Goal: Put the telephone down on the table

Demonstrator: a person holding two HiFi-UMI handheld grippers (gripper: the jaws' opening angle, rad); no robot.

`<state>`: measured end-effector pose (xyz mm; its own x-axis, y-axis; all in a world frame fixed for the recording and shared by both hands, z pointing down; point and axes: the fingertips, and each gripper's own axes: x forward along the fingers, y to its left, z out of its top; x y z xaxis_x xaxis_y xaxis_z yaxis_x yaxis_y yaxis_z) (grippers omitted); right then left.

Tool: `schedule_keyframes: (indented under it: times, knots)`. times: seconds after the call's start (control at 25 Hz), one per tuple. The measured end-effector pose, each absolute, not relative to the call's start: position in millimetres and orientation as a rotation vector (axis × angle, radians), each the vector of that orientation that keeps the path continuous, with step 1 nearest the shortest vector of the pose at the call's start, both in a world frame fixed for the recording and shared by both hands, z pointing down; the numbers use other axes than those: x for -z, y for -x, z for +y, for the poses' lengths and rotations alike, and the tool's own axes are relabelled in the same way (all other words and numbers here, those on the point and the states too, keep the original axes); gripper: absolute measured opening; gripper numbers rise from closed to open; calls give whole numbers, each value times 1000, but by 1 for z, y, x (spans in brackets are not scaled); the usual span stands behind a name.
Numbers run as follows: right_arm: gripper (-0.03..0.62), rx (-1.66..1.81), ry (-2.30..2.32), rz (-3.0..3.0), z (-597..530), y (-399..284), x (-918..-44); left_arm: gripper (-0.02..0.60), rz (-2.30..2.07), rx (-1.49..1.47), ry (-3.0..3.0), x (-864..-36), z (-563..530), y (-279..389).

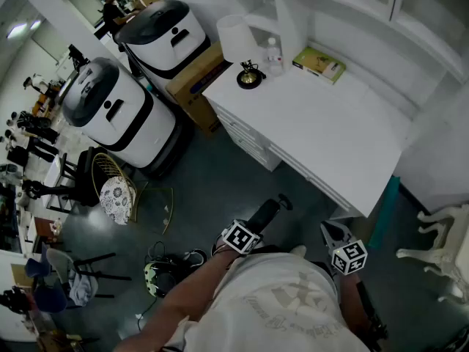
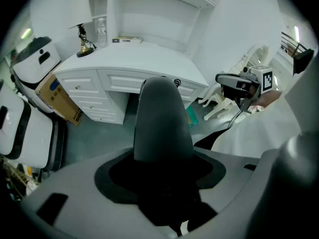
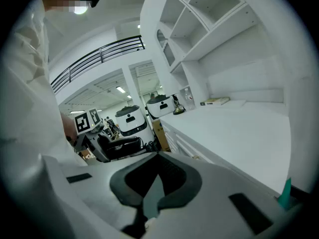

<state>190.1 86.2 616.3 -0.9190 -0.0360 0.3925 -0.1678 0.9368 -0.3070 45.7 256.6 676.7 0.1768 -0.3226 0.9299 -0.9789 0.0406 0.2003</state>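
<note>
Holding the telephone (image 2: 162, 118) in my left gripper (image 2: 162, 180): jaws set wide and closed on its dark body, with most of the handset standing out past them. In the head view it sits above the floor (image 1: 220, 174), near the front edge of the table (image 1: 330, 130) but not yet over it. Nothing of it touches the top.

My right gripper (image 3: 154, 185) has its jaws together with nothing between them. It hangs just beside the table's near corner.

Table condition: the white top is bare across the near and middle parts. A lamp (image 1: 238, 42), a bottle (image 1: 274, 56) and a book (image 1: 319, 63) stand along the far end.

Assessment: the step in hand is the carry to the table, and the set-down has not begun.

Recommendations:
- Bring the handset over the bare middle of the top, well apart from the lamp and bottle.
- Level my left wrist so the long side meets the surface flat, not end first.
- Lower until the handset rests fully, and only then spread the jaws.
- Draw back along the handset's length to avoid dragging it.
- Keep my right gripper clear of the edge.

Risk, as I judge it: a tip-first landing could roll the handset toward the front edge.
</note>
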Motion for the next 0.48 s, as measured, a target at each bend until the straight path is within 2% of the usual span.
schedule_keyframes:
  times: [0.48]
  knots:
    - [17,-471,-140,-2799,157,-138,-575,279,-1369,-782,-1427,-664,355,-7]
